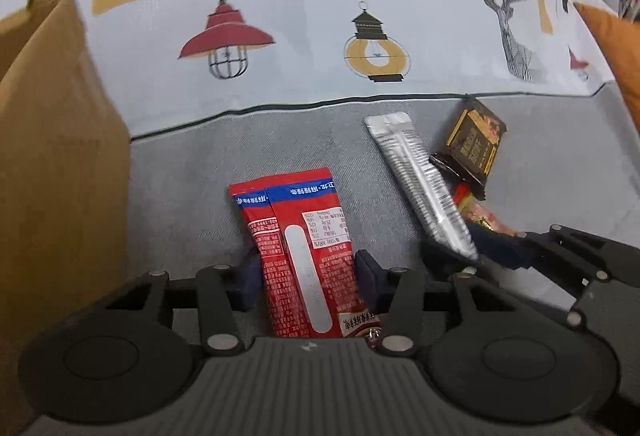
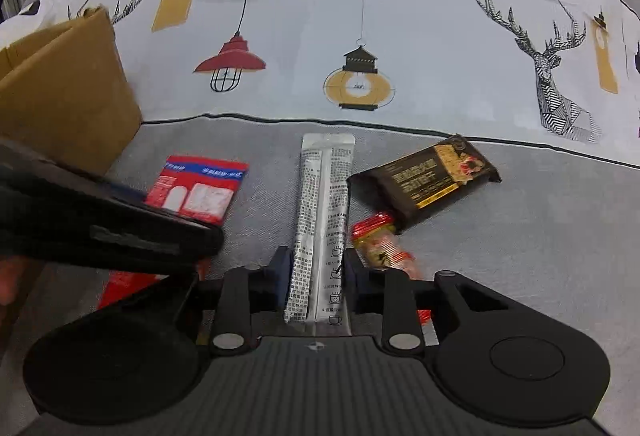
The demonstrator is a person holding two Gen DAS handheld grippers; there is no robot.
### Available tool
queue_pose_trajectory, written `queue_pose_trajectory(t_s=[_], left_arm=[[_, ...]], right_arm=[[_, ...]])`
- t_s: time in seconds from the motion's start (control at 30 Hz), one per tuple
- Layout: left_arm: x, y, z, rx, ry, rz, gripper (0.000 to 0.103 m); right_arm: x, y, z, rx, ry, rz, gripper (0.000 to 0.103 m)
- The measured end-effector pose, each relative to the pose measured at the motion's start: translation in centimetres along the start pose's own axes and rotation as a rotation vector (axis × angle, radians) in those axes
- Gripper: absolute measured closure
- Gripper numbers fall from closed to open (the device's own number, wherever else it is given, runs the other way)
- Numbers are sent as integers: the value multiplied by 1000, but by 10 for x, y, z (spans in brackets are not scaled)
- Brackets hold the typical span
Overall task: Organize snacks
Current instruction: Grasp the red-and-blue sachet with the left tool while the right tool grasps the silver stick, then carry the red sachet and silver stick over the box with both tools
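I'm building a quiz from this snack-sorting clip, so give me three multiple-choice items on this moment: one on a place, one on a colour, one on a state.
1. Where is the cardboard box?
A. left of the snacks
B. right of the snacks
C. on top of the dark packet

2. What colour is the packet between the left gripper's fingers?
A. silver
B. red
C. green

3. How does the right gripper stand to the silver stick pack?
A. far away from it
B. a finger on each side of it
C. resting on the dark packet

Answers:
1 A: the box sits at the left edge in both views.
2 B: the red packet lies between those fingers.
3 B: the pack runs between the two fingers, beside the dark packet.
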State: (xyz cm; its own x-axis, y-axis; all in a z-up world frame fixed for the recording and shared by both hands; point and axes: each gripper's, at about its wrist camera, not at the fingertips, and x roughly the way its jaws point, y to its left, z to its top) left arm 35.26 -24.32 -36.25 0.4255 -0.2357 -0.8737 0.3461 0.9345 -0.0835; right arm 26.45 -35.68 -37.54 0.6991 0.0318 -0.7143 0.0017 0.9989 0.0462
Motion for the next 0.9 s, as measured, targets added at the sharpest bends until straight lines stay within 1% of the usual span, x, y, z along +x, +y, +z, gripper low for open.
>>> queue_pose_trajectory(t_s=[0.07,0.13,0.2,0.3,0.4,0.47,0.57,0.67,0.8,0.9], left_arm=[[-6,2,0,-20,-1,-23,49],[-14,3,1,-32,-1,-35,49],[-19,2,2,-32,-5,-44,49],[-24,-2,2,-6,-2,-32,49],[-26,1,0,-23,16,-30,49],[-35,2,-1,-27,8,-37,49],[-60,-1,-3,1,-22,-24,49],[-87,-4,-10,33,-52,-14,49],[-129,3,-23,18,-89,-17,49],[-161,10,-30,20,-134,-24,49]], right_arm=[[-5,-6,1,28,-12,5,76],[-10,-6,3,26,-30,13,76],[-15,-5,4,31,-46,42,76],[-18,-6,5,43,-57,57,77],[-18,-10,4,64,-58,56,79],[-24,-10,7,64,-67,60,79],[-44,-8,16,26,-113,72,79],[-62,-5,17,36,-137,83,79],[-94,10,12,80,-168,119,79],[-125,31,13,74,-212,114,79]])
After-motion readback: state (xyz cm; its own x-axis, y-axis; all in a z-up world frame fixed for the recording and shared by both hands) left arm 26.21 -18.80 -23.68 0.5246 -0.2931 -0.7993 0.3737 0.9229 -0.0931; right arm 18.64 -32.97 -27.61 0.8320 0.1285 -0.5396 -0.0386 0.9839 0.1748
